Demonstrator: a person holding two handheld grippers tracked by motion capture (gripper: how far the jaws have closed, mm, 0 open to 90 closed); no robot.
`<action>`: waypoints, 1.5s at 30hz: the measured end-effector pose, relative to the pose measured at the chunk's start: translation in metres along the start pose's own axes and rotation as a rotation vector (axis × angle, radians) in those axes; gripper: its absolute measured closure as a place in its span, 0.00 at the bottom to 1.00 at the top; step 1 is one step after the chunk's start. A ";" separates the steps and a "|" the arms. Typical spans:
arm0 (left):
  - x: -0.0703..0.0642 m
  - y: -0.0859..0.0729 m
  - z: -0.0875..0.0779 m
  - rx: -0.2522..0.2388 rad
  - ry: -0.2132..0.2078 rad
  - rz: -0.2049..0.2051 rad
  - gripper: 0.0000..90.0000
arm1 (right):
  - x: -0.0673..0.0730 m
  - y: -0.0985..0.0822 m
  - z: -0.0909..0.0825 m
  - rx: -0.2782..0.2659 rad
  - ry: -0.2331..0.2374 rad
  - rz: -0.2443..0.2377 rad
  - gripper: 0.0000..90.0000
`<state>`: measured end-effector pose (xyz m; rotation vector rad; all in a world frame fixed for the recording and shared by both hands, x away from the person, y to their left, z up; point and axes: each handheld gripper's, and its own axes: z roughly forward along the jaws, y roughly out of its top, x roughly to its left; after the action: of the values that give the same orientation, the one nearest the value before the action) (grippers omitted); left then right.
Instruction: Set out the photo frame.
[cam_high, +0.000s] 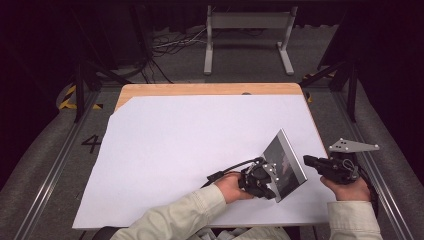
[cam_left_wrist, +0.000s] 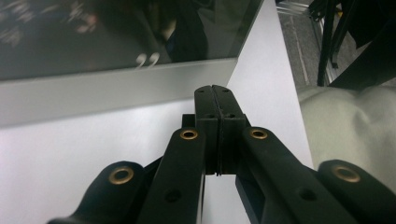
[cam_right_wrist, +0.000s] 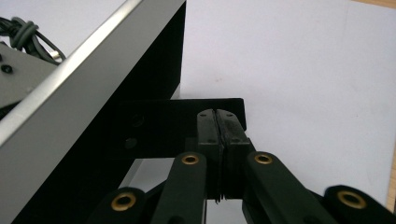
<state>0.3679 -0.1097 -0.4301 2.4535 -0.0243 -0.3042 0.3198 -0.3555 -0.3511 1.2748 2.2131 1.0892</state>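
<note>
The left tongs (cam_high: 274, 181) were fully closed, pads together with nothing between them, tips at the near edge of a framed glass panel (cam_high: 286, 164). The panel stood tilted on the surface (cam_high: 165, 150), its silver frame (cam_left_wrist: 116, 86) directly ahead of the left tongs (cam_left_wrist: 215, 100) in the left gripper view, and its dark glass faced them.

The right tongs (cam_high: 306, 161) were likewise closed and empty. In the right gripper view the closed tips (cam_right_wrist: 217, 122) lay against a black bracket (cam_right_wrist: 159, 126) behind the panel, whose frame edge (cam_right_wrist: 84, 60) rose to the left of the tongs. The panel stood between the two tongs.

White sheeting covered the surface. The area beyond and to the left of the left tongs was open. The right tongs sat close to the right edge (cam_high: 314, 131) of the surface.
</note>
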 end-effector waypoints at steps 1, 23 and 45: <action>0.000 -0.003 -0.003 -0.002 0.000 -0.006 1.00 | 0.000 0.000 -0.001 -0.001 -0.002 -0.002 0.97; 0.003 -0.071 -0.067 -0.053 0.109 -0.113 1.00 | -0.003 0.003 -0.009 0.009 -0.023 0.124 0.90; 0.025 -0.114 -0.105 -0.096 0.249 -0.244 1.00 | -0.001 0.025 -0.012 0.067 -0.041 0.191 0.86</action>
<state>0.4087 0.0416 -0.4265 2.3828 0.3900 -0.0991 0.3272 -0.3546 -0.3249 1.5489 2.1487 1.0535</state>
